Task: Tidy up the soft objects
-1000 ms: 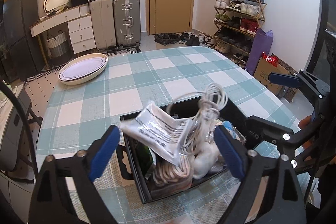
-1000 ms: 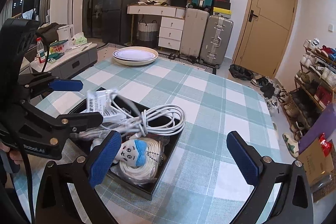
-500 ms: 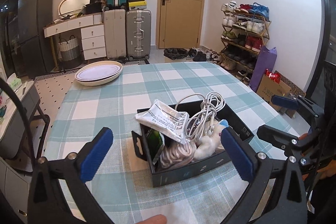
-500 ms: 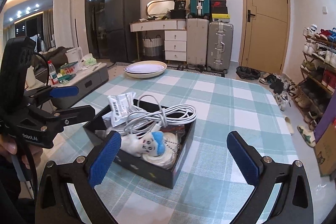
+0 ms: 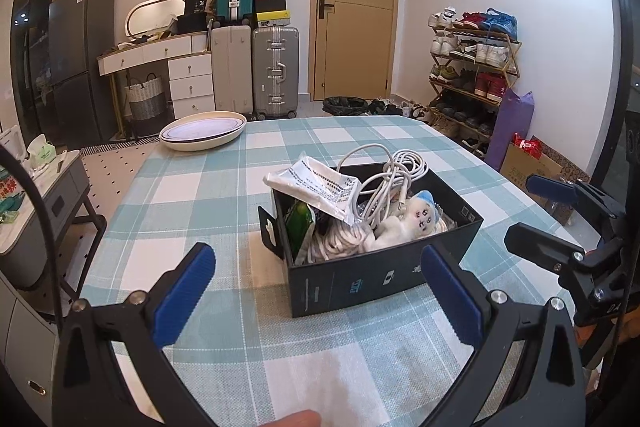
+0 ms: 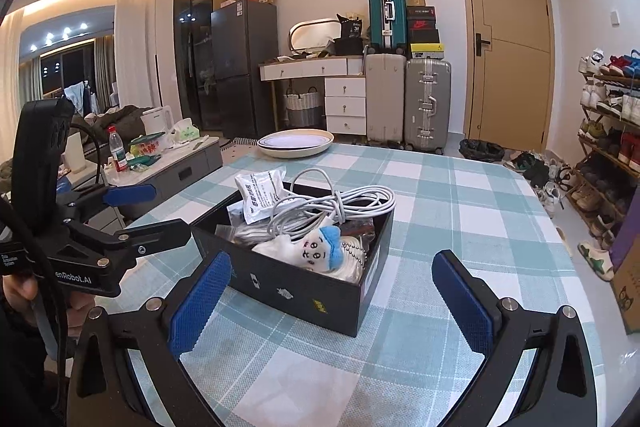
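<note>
Sorting looks nearly done: cable [image 5: 394, 175], packet [image 5: 316, 187] and plush doll [image 6: 316, 247] sit piled in the black box [image 5: 360, 279] mid-table [image 5: 200, 195], while left gripper [image 5: 320, 291] and right gripper [image 6: 332, 291] hover near, released and empty.

A black box [image 5: 372, 269] sits on the checked tablecloth [image 5: 208, 195] near the middle of the view. Inside it lie a white packet [image 5: 316, 187] at the 11 o'clock corner, a coiled white cable [image 5: 394, 171] toward 1 o'clock, and a small white doll with a blue cap [image 5: 412, 217] beside it. The left gripper [image 5: 318, 285] hangs at 6 o'clock, blue pads wide apart, gripping nothing. The right gripper [image 5: 536, 211] shows at 3 o'clock, also spread. A white plate [image 5: 202, 135] rests at 11 o'clock, well apart from the box.
</note>
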Available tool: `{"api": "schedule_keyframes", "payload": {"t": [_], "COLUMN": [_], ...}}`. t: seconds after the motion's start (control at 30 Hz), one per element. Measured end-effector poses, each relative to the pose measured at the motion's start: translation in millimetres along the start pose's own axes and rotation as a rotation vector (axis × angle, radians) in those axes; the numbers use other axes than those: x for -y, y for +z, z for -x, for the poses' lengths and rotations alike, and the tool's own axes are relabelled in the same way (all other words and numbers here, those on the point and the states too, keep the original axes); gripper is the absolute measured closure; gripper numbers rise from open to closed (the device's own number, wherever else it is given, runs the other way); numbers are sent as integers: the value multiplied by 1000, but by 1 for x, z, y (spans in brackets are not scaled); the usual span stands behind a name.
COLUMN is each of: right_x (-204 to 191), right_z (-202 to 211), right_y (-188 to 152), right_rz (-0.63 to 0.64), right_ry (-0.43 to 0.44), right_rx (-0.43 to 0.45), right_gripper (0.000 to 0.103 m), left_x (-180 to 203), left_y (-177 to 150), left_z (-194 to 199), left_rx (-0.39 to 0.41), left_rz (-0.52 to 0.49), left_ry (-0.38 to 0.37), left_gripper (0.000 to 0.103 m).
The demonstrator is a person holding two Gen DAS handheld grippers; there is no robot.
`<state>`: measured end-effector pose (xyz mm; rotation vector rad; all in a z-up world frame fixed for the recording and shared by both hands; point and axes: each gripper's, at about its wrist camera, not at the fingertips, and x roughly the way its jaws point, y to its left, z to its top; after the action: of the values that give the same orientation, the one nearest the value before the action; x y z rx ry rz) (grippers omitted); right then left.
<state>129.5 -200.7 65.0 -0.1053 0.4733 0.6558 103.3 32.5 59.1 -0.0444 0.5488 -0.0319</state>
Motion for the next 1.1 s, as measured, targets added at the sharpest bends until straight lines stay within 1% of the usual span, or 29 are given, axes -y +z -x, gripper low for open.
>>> {"api": "schedule_keyframes", "payload": {"t": [0.23, 0.6, 1.1], "right_x": [-1, 2, 1], "right_z": [2, 3, 3], "right_y": [-9, -15, -19], "right_rz": [6, 2, 3], "right_ry": [-10, -20, -20], "right_rx": [14, 57, 79], "right_gripper": [1, 1, 1], "left_x": [1, -3, -1], "left_y": [-6, -12, -18], "left_z": [1, -3, -2], "left_rx": [20, 50, 103], "left_rz": [0, 7, 7], "left_ry": [8, 62, 55], "left_gripper": [0, 0, 0]}}
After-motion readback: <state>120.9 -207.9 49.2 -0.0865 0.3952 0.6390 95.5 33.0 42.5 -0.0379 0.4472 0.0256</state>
